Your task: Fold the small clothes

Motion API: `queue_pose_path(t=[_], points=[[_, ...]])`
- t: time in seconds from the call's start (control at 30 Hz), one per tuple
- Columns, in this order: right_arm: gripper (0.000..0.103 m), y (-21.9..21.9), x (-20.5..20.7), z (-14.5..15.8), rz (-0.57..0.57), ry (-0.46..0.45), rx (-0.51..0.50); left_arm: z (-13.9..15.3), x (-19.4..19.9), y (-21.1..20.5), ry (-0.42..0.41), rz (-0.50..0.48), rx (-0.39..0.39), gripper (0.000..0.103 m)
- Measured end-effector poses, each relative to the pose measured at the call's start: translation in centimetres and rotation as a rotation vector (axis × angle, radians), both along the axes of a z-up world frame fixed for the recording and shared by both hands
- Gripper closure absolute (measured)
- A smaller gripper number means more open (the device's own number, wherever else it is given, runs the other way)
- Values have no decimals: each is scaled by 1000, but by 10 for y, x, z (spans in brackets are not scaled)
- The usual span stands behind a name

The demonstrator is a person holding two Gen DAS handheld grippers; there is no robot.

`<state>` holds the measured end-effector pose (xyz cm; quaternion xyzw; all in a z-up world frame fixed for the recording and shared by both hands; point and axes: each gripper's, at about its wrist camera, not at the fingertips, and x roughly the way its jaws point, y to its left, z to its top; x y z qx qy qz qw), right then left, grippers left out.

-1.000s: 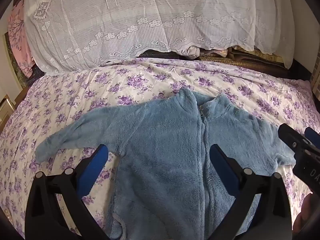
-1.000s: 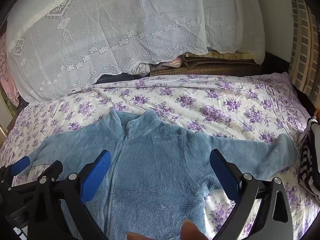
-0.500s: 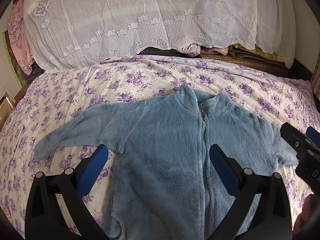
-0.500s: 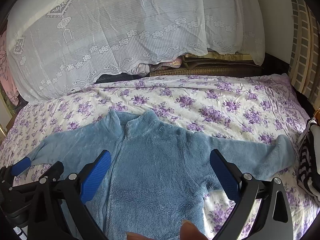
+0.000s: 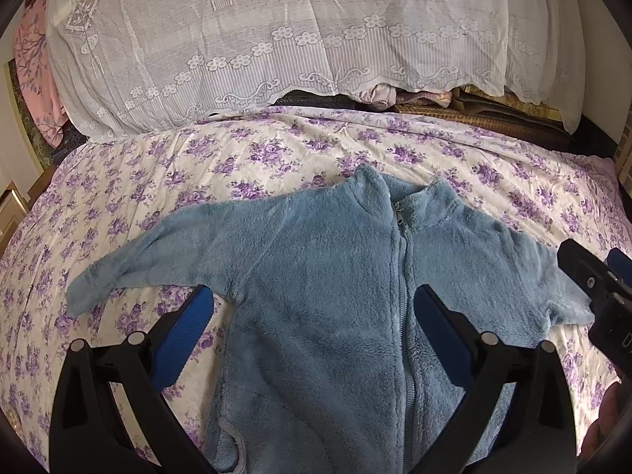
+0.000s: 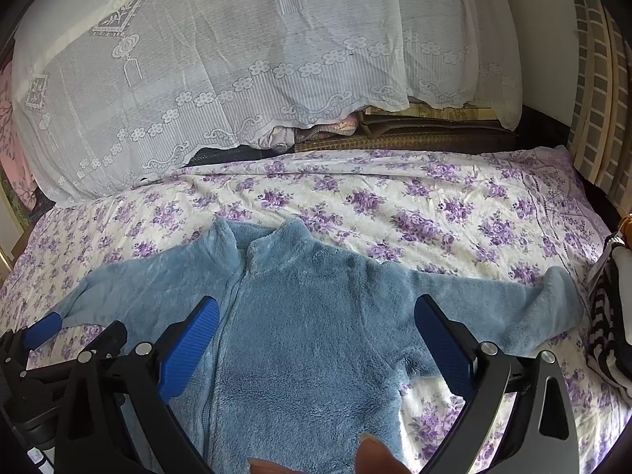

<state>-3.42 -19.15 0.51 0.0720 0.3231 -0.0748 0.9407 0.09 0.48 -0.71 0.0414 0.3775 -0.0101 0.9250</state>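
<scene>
Open bed all round the jacket

Floral bedspread [image 5: 276, 158] lies bare beyond the blue fleece jacket [image 5: 335, 296]; a lace-draped pile [image 6: 237, 79] walls off the far edge, and a striped item [image 6: 604, 335] crowds the right sleeve tip.

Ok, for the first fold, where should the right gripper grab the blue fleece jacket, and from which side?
Probably the cuff of the right-hand sleeve. The blue fleece jacket lies flat, zipped, front up on the floral bedsheet, sleeves spread out sideways. That cuff is a free end, so the open right gripper could come in from the outer right side, pinch it and carry it across the chest.
</scene>
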Motion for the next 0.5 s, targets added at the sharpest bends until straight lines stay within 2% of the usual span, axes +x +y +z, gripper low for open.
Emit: queue_pose_path(t=[0.5], points=[[3, 0, 1, 1, -1, 0, -2, -6, 1, -2, 12, 3, -8, 4]])
